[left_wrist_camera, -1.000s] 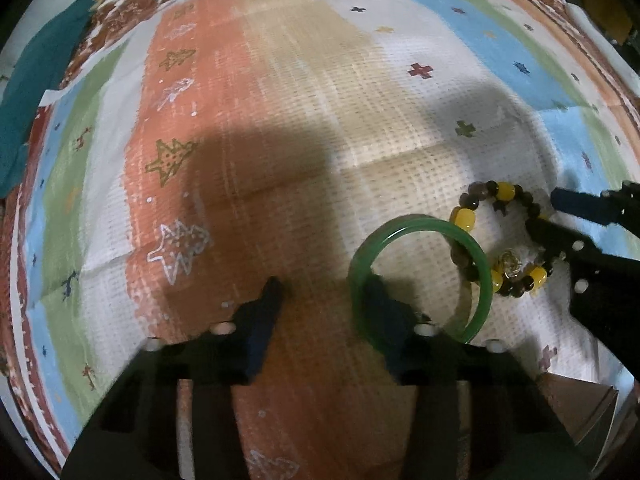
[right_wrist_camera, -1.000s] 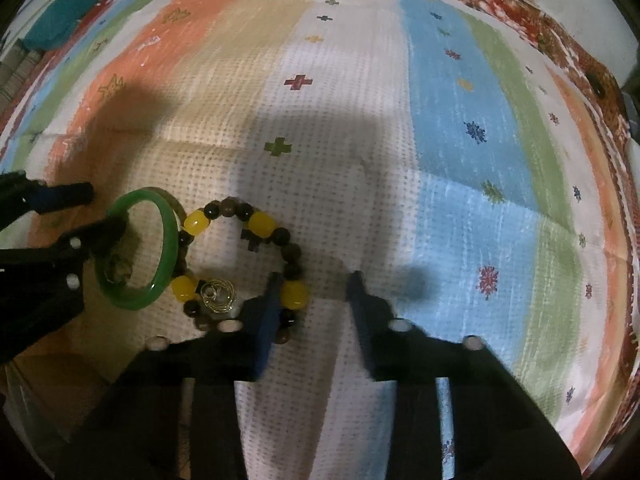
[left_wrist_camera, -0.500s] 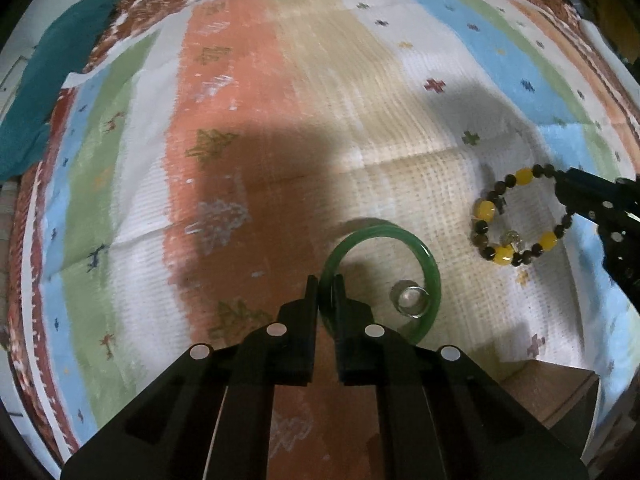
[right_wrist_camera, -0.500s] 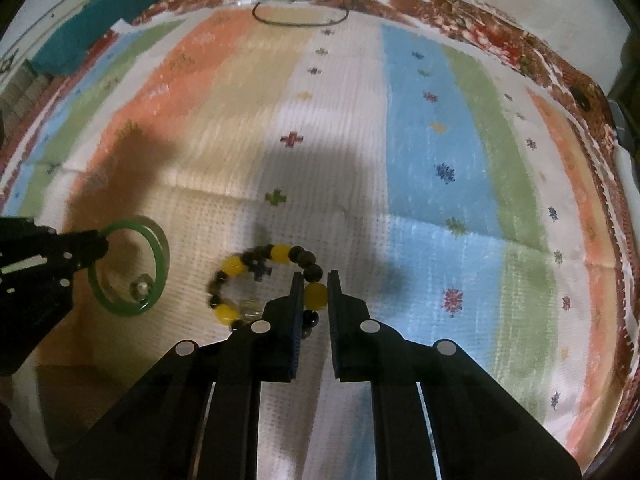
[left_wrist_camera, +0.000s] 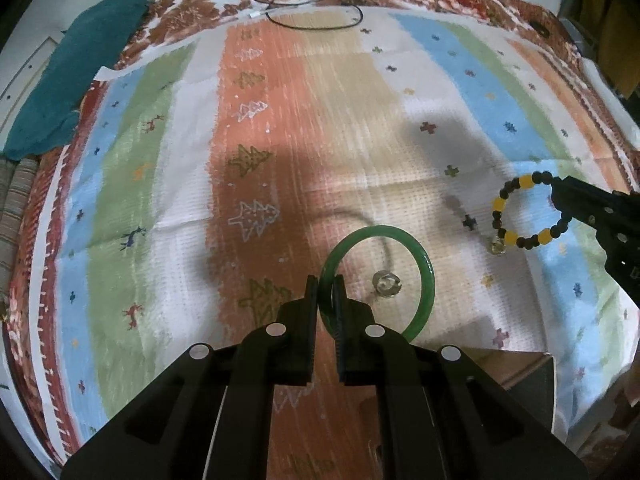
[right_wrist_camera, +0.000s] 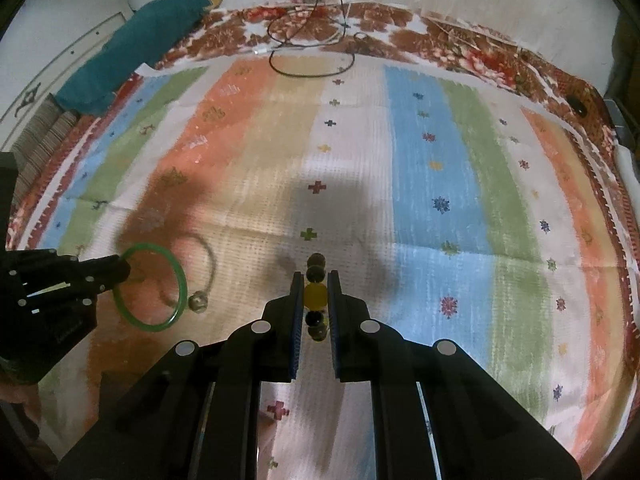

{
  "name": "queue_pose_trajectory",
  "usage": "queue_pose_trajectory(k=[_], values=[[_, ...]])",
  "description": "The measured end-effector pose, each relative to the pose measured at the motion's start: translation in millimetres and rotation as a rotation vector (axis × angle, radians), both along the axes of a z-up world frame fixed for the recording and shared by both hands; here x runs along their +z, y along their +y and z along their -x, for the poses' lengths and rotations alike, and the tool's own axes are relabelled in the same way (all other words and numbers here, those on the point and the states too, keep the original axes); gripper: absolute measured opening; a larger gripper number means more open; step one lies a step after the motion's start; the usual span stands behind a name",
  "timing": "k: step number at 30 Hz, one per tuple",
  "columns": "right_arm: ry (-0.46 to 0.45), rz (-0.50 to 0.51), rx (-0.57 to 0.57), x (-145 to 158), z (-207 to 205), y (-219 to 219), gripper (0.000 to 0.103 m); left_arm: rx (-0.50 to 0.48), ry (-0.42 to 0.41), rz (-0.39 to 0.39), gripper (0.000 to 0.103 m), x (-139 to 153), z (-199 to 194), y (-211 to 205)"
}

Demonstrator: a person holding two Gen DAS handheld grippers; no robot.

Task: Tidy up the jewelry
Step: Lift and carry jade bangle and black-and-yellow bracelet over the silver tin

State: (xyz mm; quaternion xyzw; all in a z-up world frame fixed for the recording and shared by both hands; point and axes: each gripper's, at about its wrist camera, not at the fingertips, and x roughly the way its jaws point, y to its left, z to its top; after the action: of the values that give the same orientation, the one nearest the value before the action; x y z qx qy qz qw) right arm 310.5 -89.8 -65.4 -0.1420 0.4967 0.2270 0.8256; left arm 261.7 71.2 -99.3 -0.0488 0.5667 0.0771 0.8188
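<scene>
— Where are we holding the jewelry?

— Our left tool (left_wrist_camera: 325,296) is pinching the green bangle (left_wrist_camera: 424,276) by its rim, our right tool (right_wrist_camera: 314,300) is clamping the beaded bracelet (left_wrist_camera: 520,216), both above the striped cloth (left_wrist_camera: 360,140).

— And the risk?

— We're gripping narrowly; the smooth bangle may be slipping, dropping onto the small ring (left_wrist_camera: 385,283) below.

Glossy green bangle (left_wrist_camera: 420,256); matt woven striped cloth (left_wrist_camera: 360,128); shiny beaded bracelet (left_wrist_camera: 520,236).

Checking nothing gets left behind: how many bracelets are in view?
2: the green bangle pinched by the left gripper; the beaded bracelet held by the right gripper.
</scene>
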Motion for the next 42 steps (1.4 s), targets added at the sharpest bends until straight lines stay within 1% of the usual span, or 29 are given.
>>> queue_pose_trajectory(k=[11, 16, 29, 32, 42], values=[[-0.029, -0.055, 0.004, 29, 28, -15, 0.012, 0.021, -0.077, 0.03, 0.007, 29, 26, 3], [-0.037, -0.05, 0.01, 32, 39, -20, 0.012, 0.015, -0.098, 0.049, 0.007, 37, 40, -2], [-0.082, -0.071, 0.028, 46, 61, -22, 0.012, 0.009, -0.143, 0.048, 0.007, 53, 65, -10], [-0.089, -0.078, 0.036, 49, 66, -22, 0.012, -0.008, -0.142, 0.06, 0.007, 54, 68, -13], [-0.113, -0.089, 0.067, 58, 85, -21, 0.012, -0.015, -0.159, 0.05, 0.007, 59, 79, -22]])
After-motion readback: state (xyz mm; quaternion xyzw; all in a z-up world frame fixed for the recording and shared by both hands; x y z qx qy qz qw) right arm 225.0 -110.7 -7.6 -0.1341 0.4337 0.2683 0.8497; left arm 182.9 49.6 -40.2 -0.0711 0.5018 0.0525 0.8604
